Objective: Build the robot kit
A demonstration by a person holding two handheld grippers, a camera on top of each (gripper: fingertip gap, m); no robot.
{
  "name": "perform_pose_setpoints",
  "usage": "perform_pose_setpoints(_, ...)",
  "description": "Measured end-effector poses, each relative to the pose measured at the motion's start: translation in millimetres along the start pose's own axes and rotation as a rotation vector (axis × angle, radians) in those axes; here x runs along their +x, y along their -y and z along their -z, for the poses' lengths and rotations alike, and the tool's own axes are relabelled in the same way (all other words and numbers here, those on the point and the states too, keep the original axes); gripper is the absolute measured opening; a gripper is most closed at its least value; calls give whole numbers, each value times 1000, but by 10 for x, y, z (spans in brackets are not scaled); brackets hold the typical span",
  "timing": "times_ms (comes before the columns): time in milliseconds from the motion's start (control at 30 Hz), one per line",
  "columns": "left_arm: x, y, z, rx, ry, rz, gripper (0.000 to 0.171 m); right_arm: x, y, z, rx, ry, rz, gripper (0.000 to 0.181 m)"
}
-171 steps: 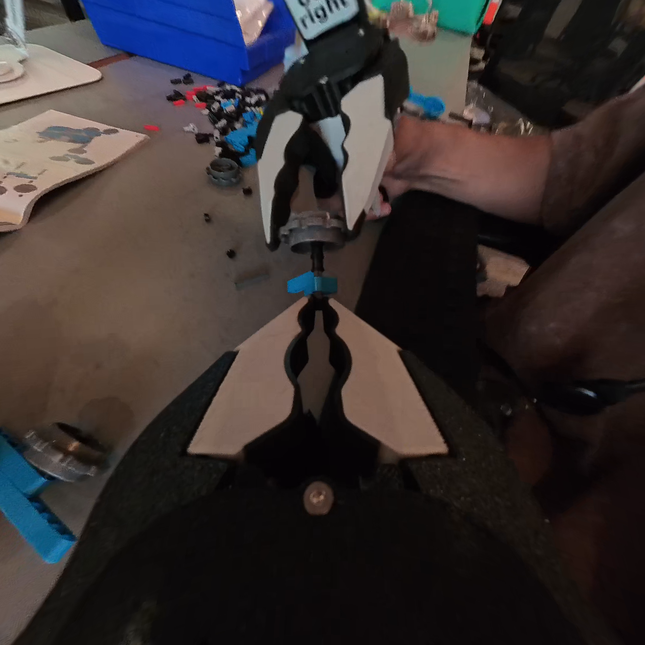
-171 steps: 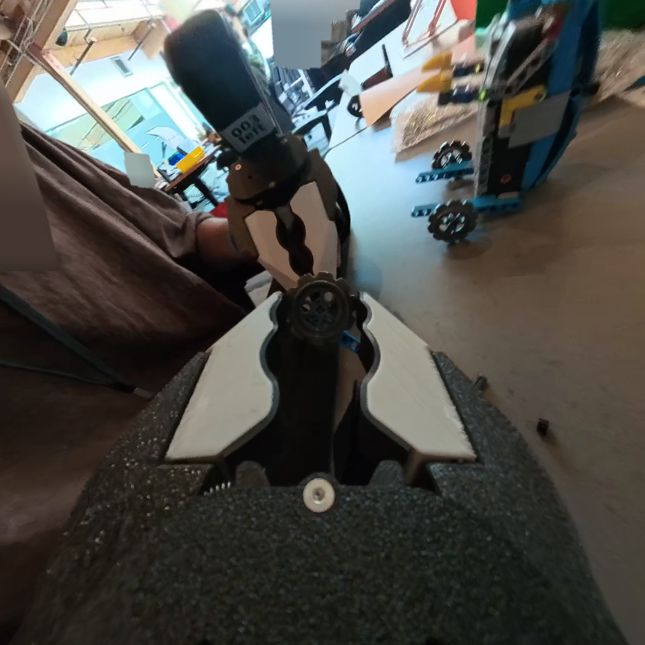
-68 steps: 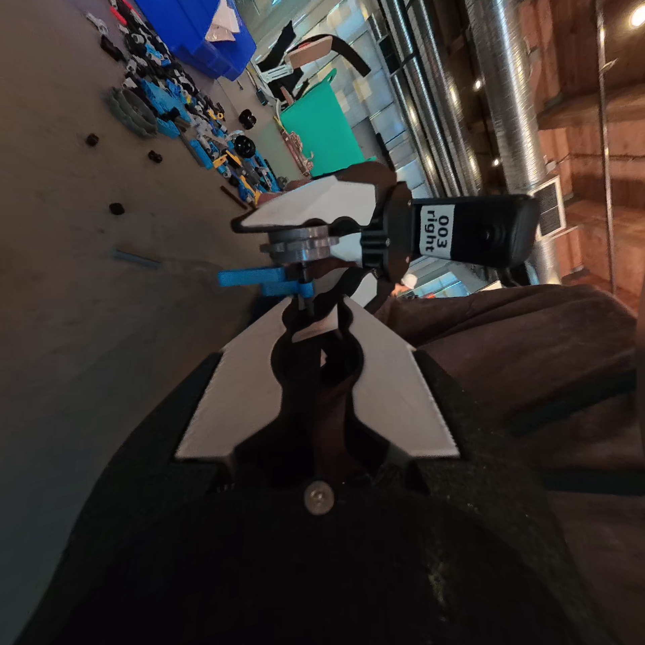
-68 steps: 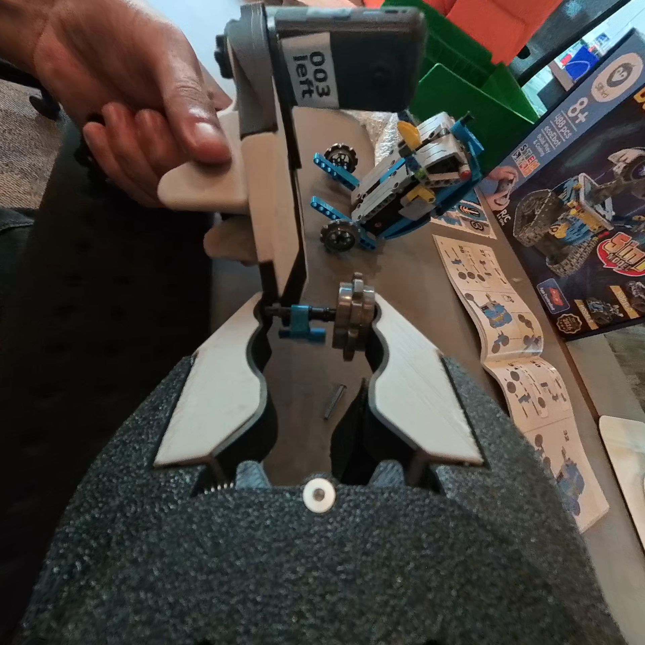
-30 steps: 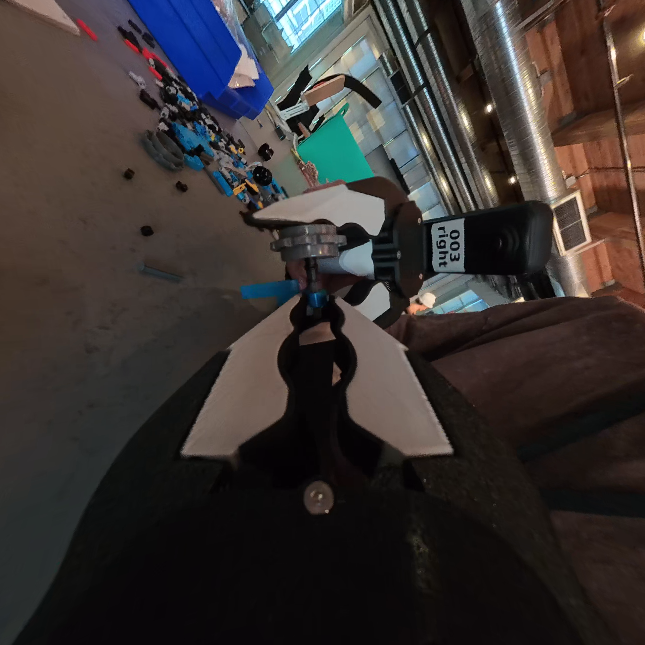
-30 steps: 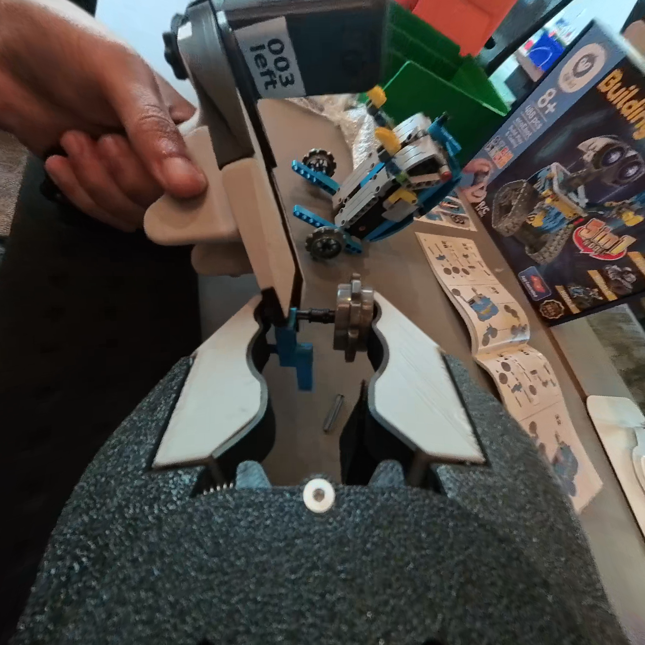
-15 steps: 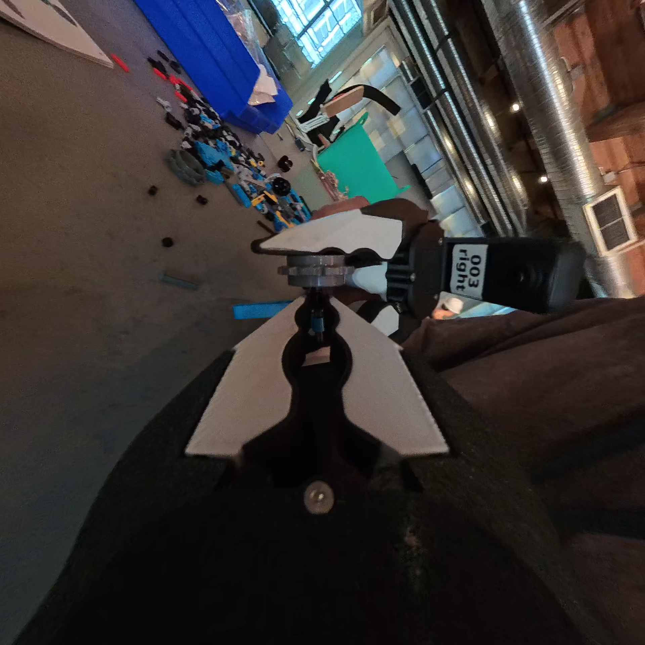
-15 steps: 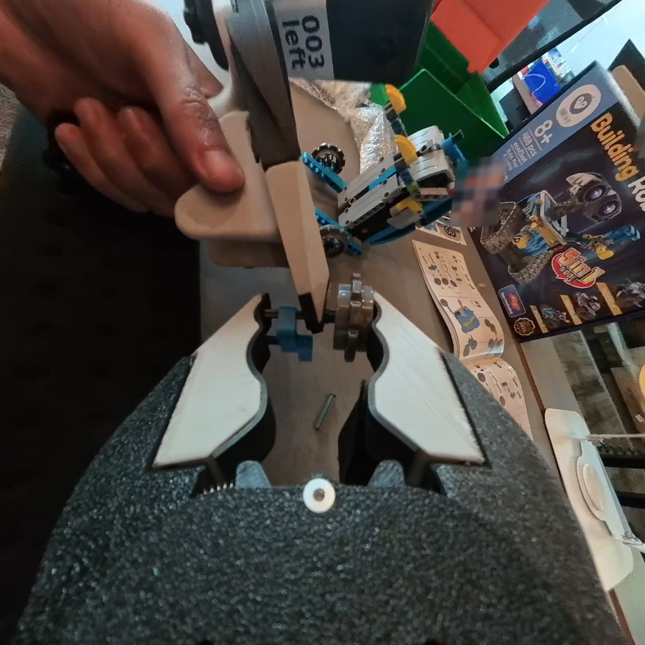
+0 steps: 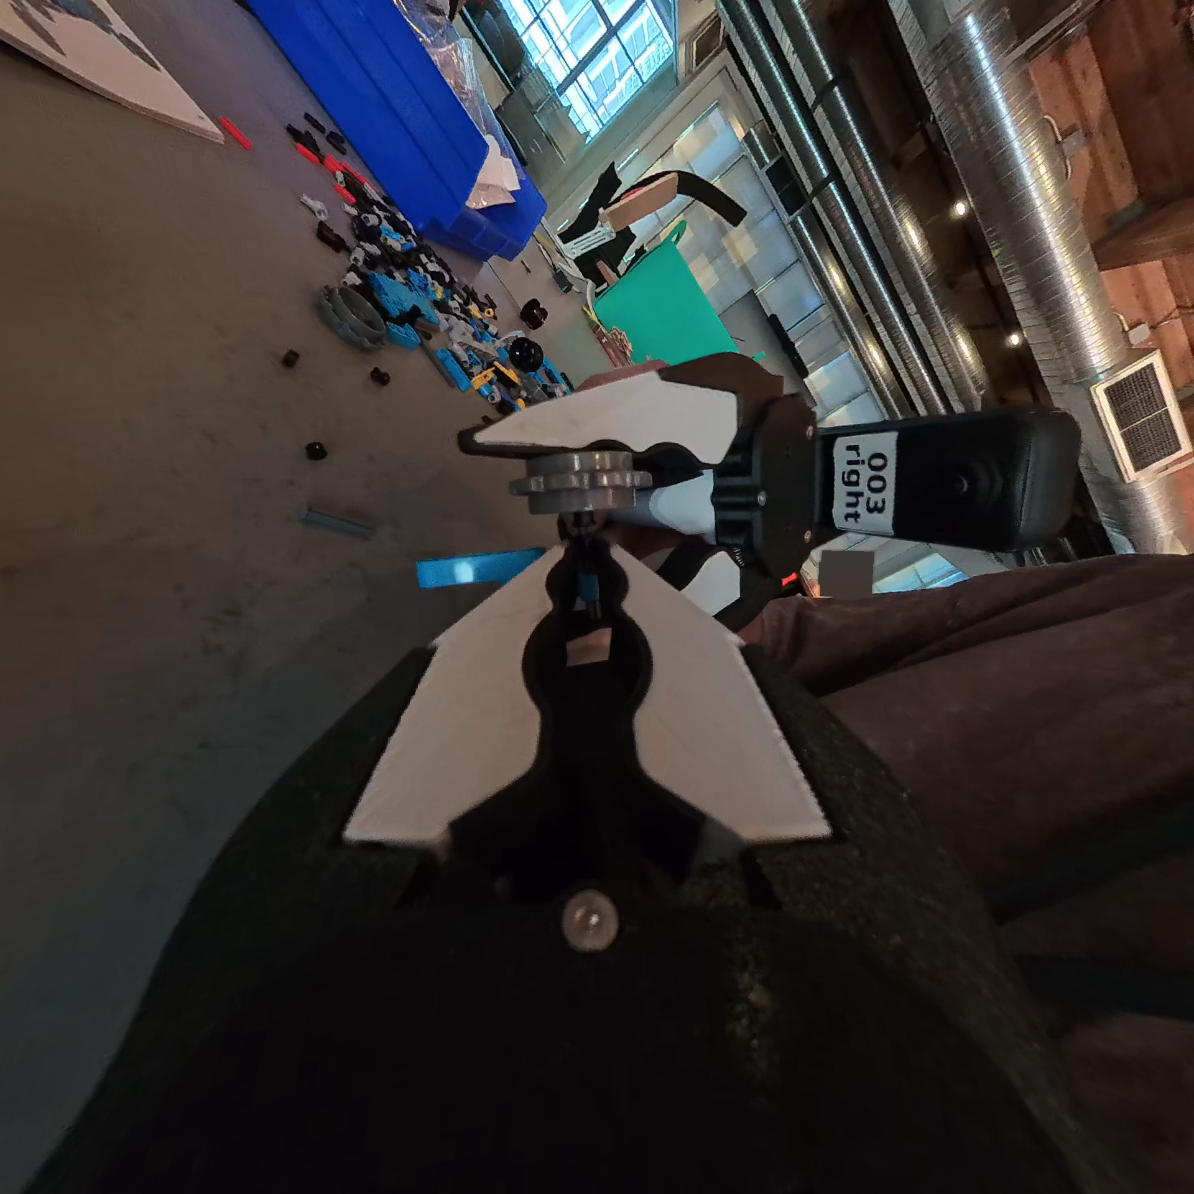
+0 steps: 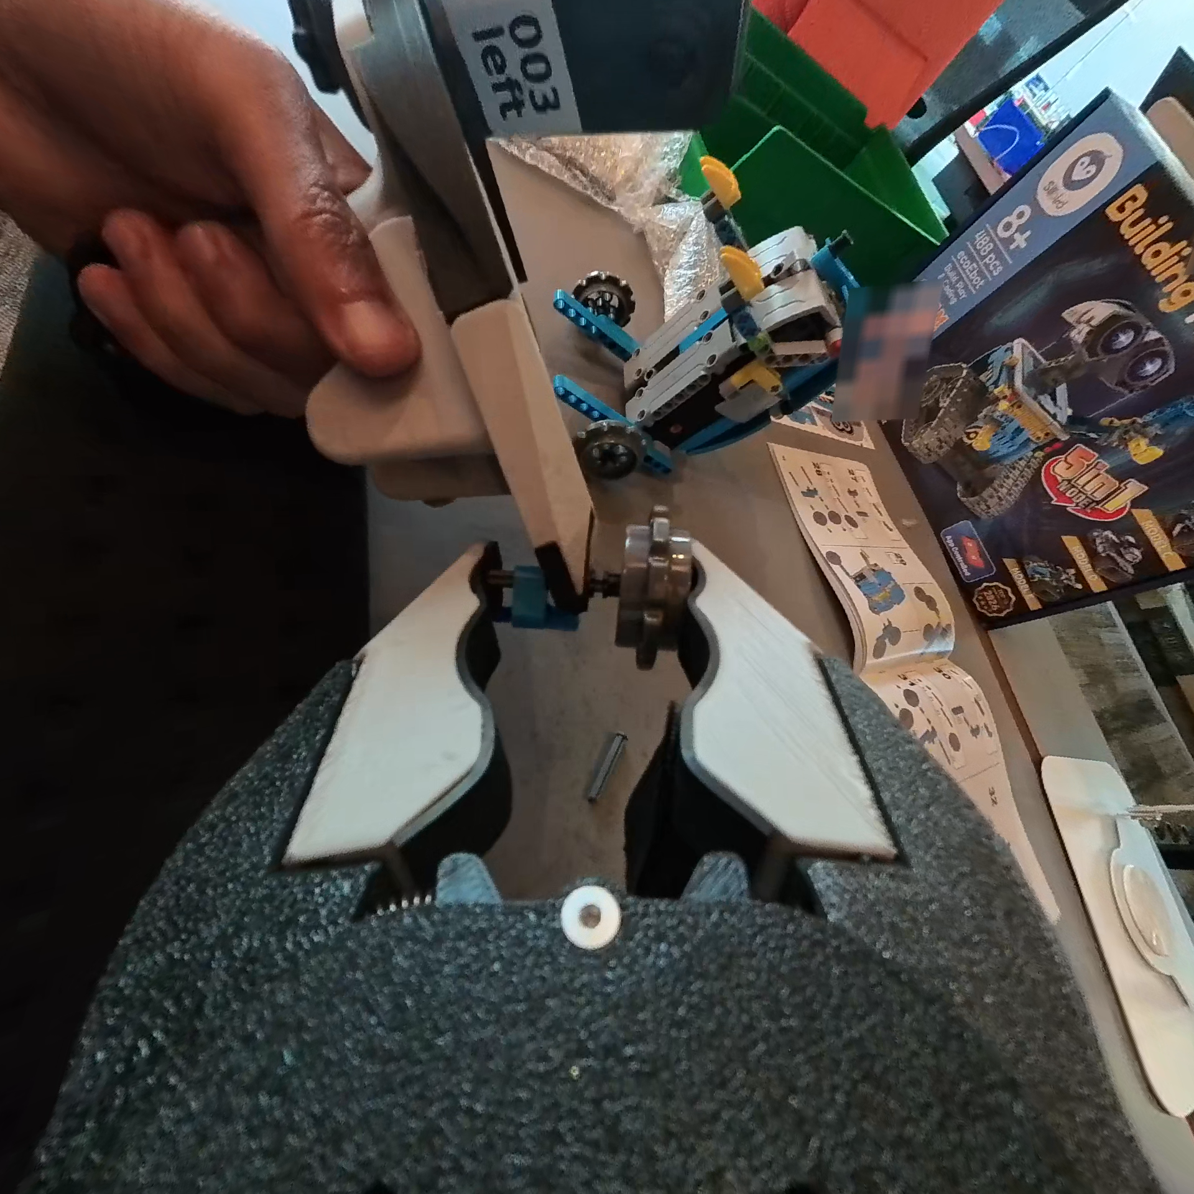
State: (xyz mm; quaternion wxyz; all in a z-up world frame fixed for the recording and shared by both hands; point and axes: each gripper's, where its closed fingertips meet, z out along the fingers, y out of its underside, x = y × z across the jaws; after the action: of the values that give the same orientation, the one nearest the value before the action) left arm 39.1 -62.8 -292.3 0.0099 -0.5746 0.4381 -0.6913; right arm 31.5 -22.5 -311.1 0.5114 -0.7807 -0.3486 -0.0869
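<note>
A grey toothed wheel [image 10: 652,591] sits on a thin black axle with a blue connector [image 10: 533,604] near the other end. My right gripper [image 10: 588,581] is shut on this assembly lengthwise, one finger on the axle end and the other on the wheel. My left gripper [image 9: 585,559] is shut on the black axle [image 9: 586,585] just under the wheel [image 9: 581,481]. In the right wrist view its tips [image 10: 562,585] pinch the axle between connector and wheel. A blue beam [image 9: 478,568] sticks out to the left. A hand [image 10: 213,258] holds the left gripper.
A blue and grey wheeled model [image 10: 730,362], an open instruction booklet [image 10: 859,581], a printed box [image 10: 1066,387], green bins [image 10: 827,148] and a white tray [image 10: 1111,859] stand on the table. A small grey pin [image 10: 604,775] lies below the grippers. Loose parts [image 9: 413,303] lie by a blue bin [image 9: 400,123]. Both grippers' tips are close together, under 4 cm apart. From the right gripper's tips to the small grey pin [image 10: 604,775] is close to 11 cm. It turns up in the left wrist view [image 9: 343,525] as well.
My left gripper has slid along the axle from the blue connector's outer end to the gap between connector and wheel. The blue connector has turned. My right gripper still holds the assembly.
</note>
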Motion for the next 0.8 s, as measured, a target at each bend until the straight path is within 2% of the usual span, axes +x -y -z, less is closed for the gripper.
perform_pose_setpoints(167,11,6,-3,-11,-24,10,6,-9,-2,9,-8,0,20,56)
perform_pose_setpoints(233,24,28,6,-1,-34,7,12,16,8,15,-15,-12,29,56)
perform_pose_setpoints(300,28,20,2,-4,-30,-1,7,-1,26,21,2,3,6,56)
perform_pose_setpoints(533,46,5,-11,-8,-21,-34,6,-27,24,38,-8,22,28,56)
perform_pose_setpoints(667,41,13,-12,-13,-40,1,11,-83,29,35,-1,54,25,56)
perform_pose_setpoints(800,27,1,-17,-16,-23,-9,5,-73,16,23,-15,37,41,56)
